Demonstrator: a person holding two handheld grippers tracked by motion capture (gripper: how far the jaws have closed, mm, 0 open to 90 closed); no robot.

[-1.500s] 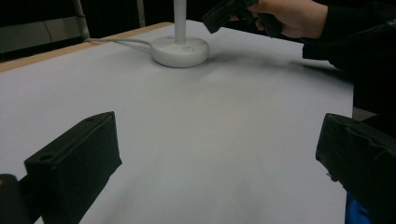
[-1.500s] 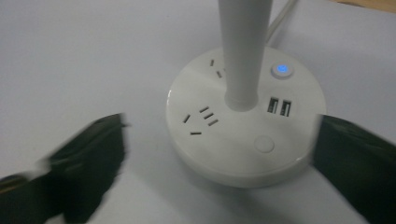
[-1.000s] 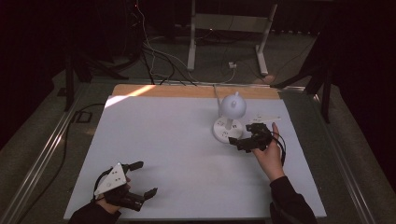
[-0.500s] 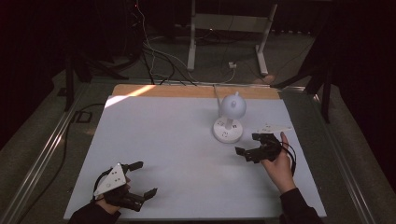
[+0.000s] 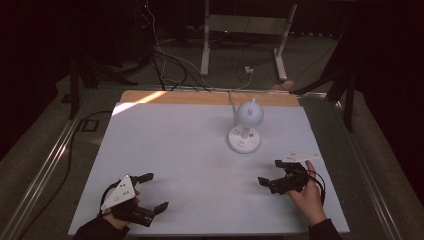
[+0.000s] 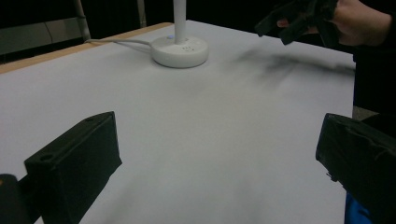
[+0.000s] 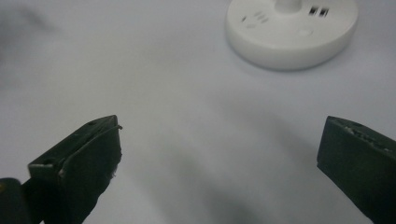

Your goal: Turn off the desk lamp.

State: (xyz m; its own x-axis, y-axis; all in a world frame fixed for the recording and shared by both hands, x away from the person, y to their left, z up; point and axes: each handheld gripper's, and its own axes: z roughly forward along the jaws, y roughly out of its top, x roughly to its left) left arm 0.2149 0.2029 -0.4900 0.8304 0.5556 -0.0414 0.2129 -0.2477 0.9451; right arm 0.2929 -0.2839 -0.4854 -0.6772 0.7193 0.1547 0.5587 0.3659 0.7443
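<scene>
The white desk lamp [image 5: 244, 131] stands upright on the white table [image 5: 175, 150], its round base [image 7: 292, 30] flat on the surface, just ahead of the right gripper [image 5: 272, 175] and apart from it; that gripper's jaws gape wide with nothing between them, tips aimed toward the table's middle, hovering low over the sheet; in the left gripper view the base [image 6: 180, 49] sits far forward, cord trailing off to one side; the left gripper [image 5: 152, 192] waits near the table's near edge, well apart from the lamp, jaws spread wide, holding nothing.
</scene>
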